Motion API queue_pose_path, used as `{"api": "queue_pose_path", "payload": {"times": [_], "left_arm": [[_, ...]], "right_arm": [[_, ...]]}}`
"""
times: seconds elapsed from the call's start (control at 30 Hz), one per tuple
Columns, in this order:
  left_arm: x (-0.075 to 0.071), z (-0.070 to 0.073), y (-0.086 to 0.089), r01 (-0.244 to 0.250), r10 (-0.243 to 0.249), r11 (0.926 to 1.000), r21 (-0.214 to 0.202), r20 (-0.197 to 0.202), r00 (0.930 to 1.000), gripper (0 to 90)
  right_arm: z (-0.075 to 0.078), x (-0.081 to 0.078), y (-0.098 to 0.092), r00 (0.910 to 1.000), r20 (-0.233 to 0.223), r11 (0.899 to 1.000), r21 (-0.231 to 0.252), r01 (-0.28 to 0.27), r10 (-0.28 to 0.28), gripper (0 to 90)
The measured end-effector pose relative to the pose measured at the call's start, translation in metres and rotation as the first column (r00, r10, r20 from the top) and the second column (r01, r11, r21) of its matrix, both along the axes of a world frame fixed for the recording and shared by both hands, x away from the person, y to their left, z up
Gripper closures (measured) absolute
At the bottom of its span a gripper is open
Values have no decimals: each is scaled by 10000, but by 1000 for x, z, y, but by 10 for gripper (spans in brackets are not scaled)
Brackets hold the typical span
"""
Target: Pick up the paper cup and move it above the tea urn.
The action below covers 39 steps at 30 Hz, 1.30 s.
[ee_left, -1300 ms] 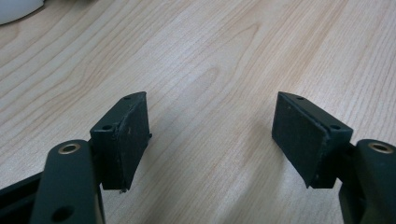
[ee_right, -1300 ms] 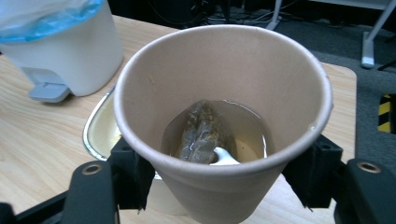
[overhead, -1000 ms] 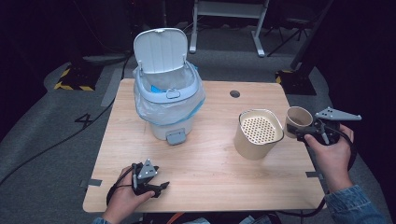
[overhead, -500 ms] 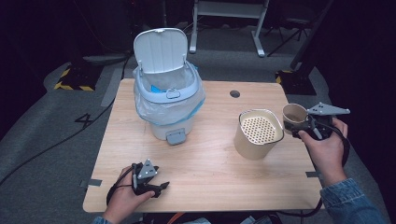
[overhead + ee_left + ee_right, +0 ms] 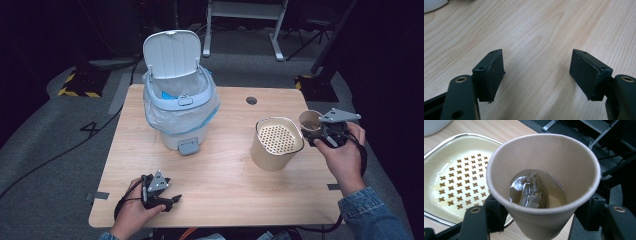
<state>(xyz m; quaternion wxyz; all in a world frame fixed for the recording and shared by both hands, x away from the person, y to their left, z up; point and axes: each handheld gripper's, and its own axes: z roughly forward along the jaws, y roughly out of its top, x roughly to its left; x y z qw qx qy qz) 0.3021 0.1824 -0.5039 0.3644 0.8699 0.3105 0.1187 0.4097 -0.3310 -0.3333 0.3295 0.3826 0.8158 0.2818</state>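
A brown paper cup (image 5: 544, 182) sits between the jaws of my right gripper (image 5: 541, 215), which is shut on its sides. A wet tea bag (image 5: 531, 191) lies in a little liquid at the cup's bottom. In the high view the cup (image 5: 310, 120) hangs just right of a cream container with a perforated strainer lid (image 5: 276, 142), lifted off the table, with my right gripper (image 5: 320, 134) holding it. The strainer lid (image 5: 459, 180) lies just behind the cup. My left gripper (image 5: 167, 200) rests open near the table's front left edge, its pads (image 5: 495, 72) apart over bare wood.
A white pedal bin (image 5: 179, 110) with a plastic liner and raised lid stands at the back left of the wooden table (image 5: 220, 185). A round cable hole (image 5: 251, 100) is in the table's back edge. Dark floor and a desk frame lie beyond.
My right gripper has carried the cup a little to the left, closer to the strainer container. The left gripper has stayed still.
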Motion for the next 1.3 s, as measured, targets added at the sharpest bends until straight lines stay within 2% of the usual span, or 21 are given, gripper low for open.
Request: {"api": "queue_pose_path", "payload": {"times": [0.13,0.23,0.27,0.3,0.33,0.53,0.67,0.83,0.9,0.93,1.0,1.07,1.13,1.23,1.27,1.3], "left_arm": [[0,0,0,-2,2,10000,-2,-9,10000,282],[0,0,0,-1,1,10000,-2,-10,10000,281],[0,0,0,2,-2,10000,1,5,10000,281],[0,0,0,2,-2,10000,-1,5,10000,281],[0,0,0,2,-2,10000,-1,5,10000,281],[0,0,0,-1,1,10000,-2,-5,10000,282],[0,0,0,-4,4,10000,4,-11,10000,281],[0,0,0,-6,6,10000,6,2,10000,281],[0,0,0,-2,2,10000,-4,-4,10000,281],[0,0,0,-2,2,10000,-3,-11,10000,282],[0,0,0,-4,4,10000,3,-8,10000,281],[0,0,0,-6,6,10000,4,-3,10000,281],[0,0,0,0,0,10000,-1,-1,10000,282],[0,0,0,-6,6,10000,4,-4,10000,281],[0,0,0,-6,6,10000,5,-4,10000,281],[0,0,0,-2,2,10000,-3,-5,10000,282]], "right_arm": [[-1,1,-1,10000,43,9998,-208,-12,13,363],[-1,2,0,9998,153,9976,-689,-76,87,364],[-1,2,0,9998,153,9976,-689,-76,87,364],[-1,3,1,9997,190,9955,-946,-108,127,365],[-1,3,1,9997,190,9955,-946,-108,127,365],[-1,4,6,9994,164,9886,-1479,-267,294,368],[-2,6,11,9992,179,9782,-2052,-324,368,368],[-4,8,17,9980,282,9482,-3146,-445,562,369],[-5,8,19,9974,318,9379,-3434,-498,646,370],[-5,9,21,9968,330,9266,-3720,-560,734,370],[-5,9,22,9967,303,9244,-3770,-581,750,370],[-6,9,23,9962,314,9154,-3976,-622,813,370],[-7,9,25,9954,370,8975,-4364,-637,887,370],[-8,10,27,9924,428,8582,-5075,-776,1150,370],[-8,10,29,9926,429,8485,-5239,-743,1134,370],[-8,10,31,9911,446,8222,-5637,-789,1257,370]]}}
